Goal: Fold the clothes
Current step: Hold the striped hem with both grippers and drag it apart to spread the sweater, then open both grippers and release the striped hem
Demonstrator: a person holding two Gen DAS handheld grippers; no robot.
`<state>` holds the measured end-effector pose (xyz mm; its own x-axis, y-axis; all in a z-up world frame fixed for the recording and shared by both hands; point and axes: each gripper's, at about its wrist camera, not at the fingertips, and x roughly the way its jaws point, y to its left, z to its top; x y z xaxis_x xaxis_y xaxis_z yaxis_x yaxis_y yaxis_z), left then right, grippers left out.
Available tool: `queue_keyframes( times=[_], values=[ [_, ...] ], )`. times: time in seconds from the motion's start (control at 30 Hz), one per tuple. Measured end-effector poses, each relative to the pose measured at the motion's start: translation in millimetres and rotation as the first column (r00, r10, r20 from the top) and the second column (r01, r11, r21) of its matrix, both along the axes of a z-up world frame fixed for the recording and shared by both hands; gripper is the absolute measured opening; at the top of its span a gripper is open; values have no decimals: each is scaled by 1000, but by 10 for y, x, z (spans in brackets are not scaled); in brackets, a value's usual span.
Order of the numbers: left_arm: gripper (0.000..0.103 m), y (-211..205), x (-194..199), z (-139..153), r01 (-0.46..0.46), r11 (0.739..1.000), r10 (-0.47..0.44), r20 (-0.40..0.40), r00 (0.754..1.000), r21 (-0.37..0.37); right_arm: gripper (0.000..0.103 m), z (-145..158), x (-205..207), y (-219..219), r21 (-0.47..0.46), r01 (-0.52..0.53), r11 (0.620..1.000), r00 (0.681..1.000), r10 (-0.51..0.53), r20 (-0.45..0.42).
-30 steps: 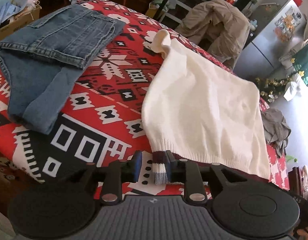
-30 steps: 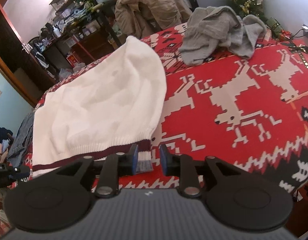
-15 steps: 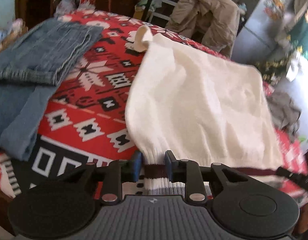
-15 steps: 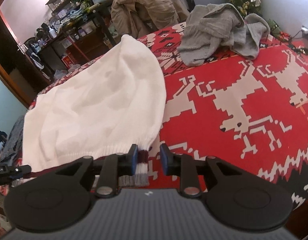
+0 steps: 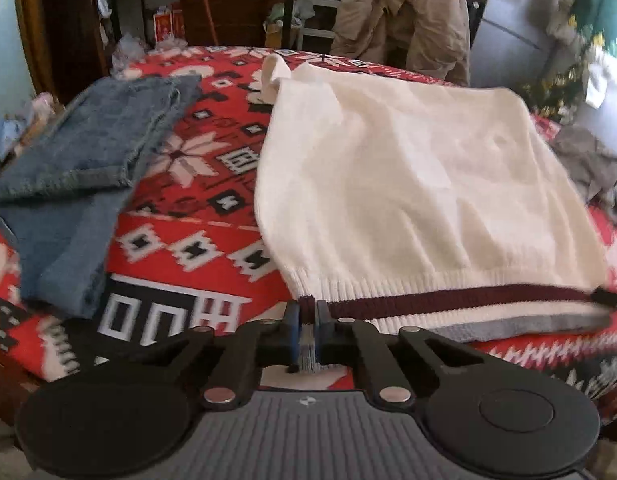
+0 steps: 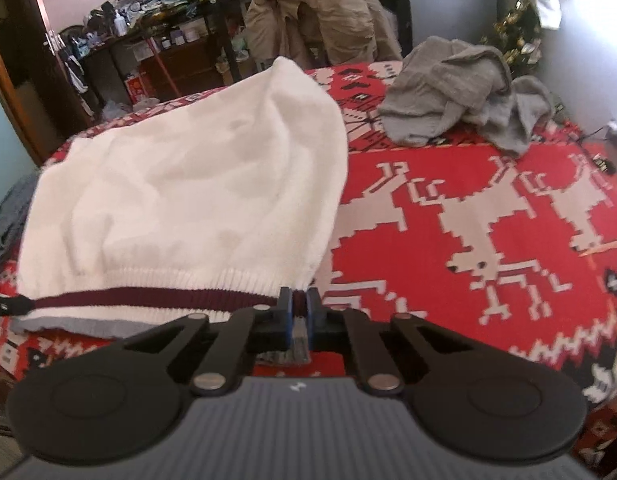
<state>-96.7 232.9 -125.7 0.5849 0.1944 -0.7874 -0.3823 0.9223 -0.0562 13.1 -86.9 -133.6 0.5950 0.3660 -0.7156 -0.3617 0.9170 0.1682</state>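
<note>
— Left wrist view: what is held by the left gripper?

— One corner of the white sweater's ribbed hem is clamped between its closed fingers.

— And the right gripper?

— The opposite hem corner is pinched tight in it. The hem is stretched taut between the two grippers and raised at the near edge.

— Where is the sweater placed?

— Its body is spread over the red patterned blanket. Folded jeans are noted beside it on the left, a crumpled grey garment on the right.
</note>
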Motion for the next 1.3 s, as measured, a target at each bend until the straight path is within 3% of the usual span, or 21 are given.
queue_keyframes(
  times=[0.13, 0.27, 0.37, 0.5, 0.6, 0.8, 0.97, 1.13, 1.3],
  values=[
    [7, 76, -153, 237, -10, 999, 9, 34, 999, 36, 5, 182, -76, -127, -11, 44, 999, 998, -43, 42],
    [7, 209, -377, 380, -20, 999, 22, 68, 997, -30, 5, 369, -188, -391, 26, 68, 997, 997, -69, 30],
    [7, 176, -442, 226, -18, 1000, 18, 31, 999, 9, 5, 382, -312, -492, 24, 62, 998, 998, -62, 13],
    [7, 158, -460, -24, -28, 999, 28, -25, 999, 20, 5, 157, -414, -484, 8, 58, 998, 998, -58, -26],
    [7, 120, -488, -2, -20, 999, 21, -13, 1000, 48, 5, 33, -442, -464, -3, 66, 998, 997, -66, -31],
    [8, 185, -559, 19, -26, 998, 25, 2, 1000, 55, 6, 74, -503, -459, -12, 42, 999, 999, -42, -13],
    [34, 250, -620, 33, -32, 998, 31, 13, 999, 57, 10, 24, -534, -419, -32, 35, 999, 999, -35, -6],
    [33, 328, -667, 49, -42, 998, 41, 28, 999, 48, 19, 114, -551, -544, -6, 73, 997, 997, -73, -1],
    [33, 528, -582, 85, -82, 995, 85, 62, 994, -49, 19, 219, -453, -670, 25, 112, 993, 993, -112, 21]
  ],
)
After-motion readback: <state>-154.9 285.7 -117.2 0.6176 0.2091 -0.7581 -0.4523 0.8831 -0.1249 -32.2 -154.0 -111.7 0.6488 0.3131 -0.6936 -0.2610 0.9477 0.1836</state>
